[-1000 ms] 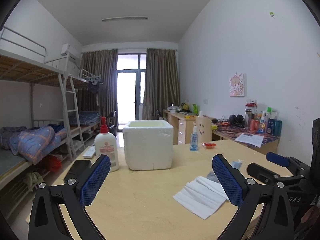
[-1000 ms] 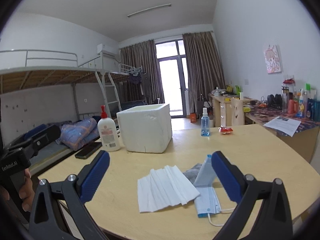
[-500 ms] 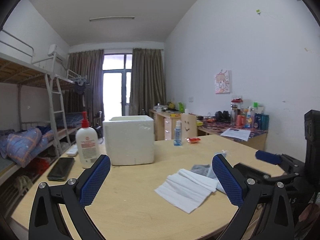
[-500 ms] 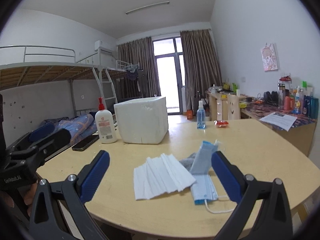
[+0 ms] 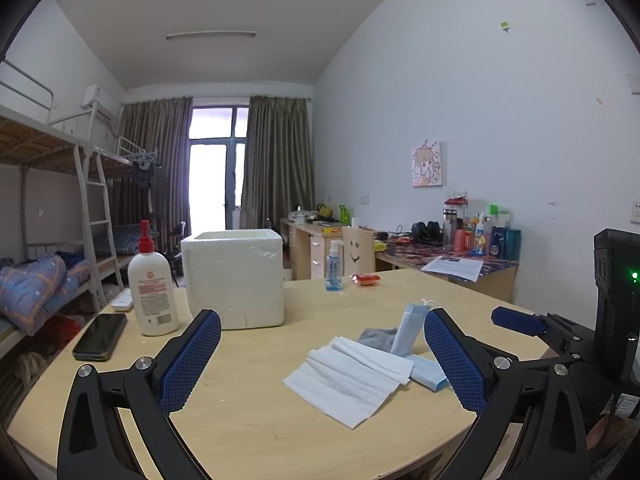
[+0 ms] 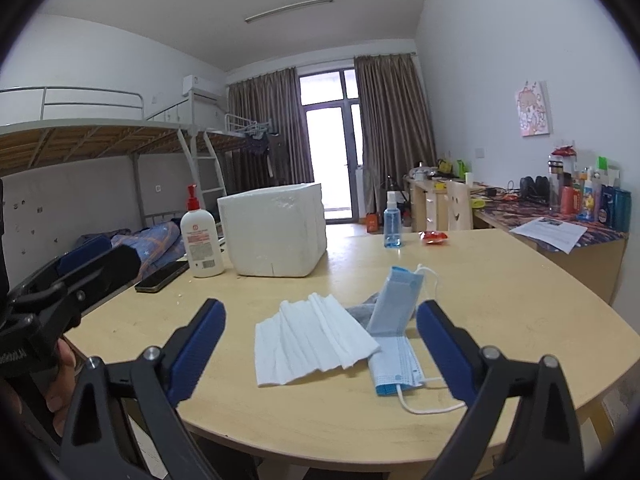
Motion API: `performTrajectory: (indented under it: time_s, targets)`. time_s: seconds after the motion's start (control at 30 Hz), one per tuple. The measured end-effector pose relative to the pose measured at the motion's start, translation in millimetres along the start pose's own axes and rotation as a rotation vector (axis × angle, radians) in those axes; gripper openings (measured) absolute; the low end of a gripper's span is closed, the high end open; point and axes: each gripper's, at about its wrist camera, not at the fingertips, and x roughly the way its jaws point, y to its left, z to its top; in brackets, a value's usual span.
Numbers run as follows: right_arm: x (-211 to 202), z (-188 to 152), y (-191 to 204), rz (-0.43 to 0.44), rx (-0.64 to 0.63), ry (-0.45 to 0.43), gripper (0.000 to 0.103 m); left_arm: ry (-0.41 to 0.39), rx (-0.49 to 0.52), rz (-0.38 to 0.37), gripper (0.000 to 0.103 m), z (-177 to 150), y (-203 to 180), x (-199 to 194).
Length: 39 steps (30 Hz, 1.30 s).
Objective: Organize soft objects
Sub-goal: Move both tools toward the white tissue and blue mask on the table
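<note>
**Both tongs wide apart above the worktop, soft things between them**

While you hold both tongs over the near edge of the round worktop [image 6: 520,292], nothing is gripped: your left tongs [image 5: 320,364] stand spread with empty blue pads, and your right tongs [image 6: 320,352] are spread the same way. Between the pads of each lies the soft pile. A white pleated tissue [image 6: 312,336] lies flat, nearest you. Just beside it on the right, a blue face mask [image 6: 394,368] lies with one half folded up and standing, its white ear loop trailing toward the edge. A grey cloth [image 6: 362,312] peeks out from behind the tissue and mask, touching both. Well beyond them stands the white foam box [image 6: 276,232], open at the top, with a lotion pump bottle [image 6: 200,240] and a dark phone [image 6: 162,276] to its left. A small spray bottle [image 6: 391,224] and a red wrapper [image 6: 434,237] sit farther back on the right.
</note>
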Motion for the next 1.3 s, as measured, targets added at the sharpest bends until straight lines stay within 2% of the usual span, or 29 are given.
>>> performTrajectory:
  time_s: [0.17, 0.27, 0.73, 1.3]
  targets:
    - [-1, -1, -3, 0.013, 0.016, -0.012, 0.098, -0.011, -0.015, -0.004, 0.102, 1, 0, 1]
    - [0, 0, -3, -0.007, 0.013, -0.004, 0.098, -0.014, -0.011, 0.004, 0.102, 1, -2, 3]
    - [-1, -3, -8, -0.078, -0.038, 0.015, 0.098, 0.055, -0.028, -0.066, 0.102, -5, -14, 27]
    - [20, -12, -32, -0.117, -0.021, 0.095, 0.098, 0.149, -0.012, -0.086, 0.102, -13, -20, 63]
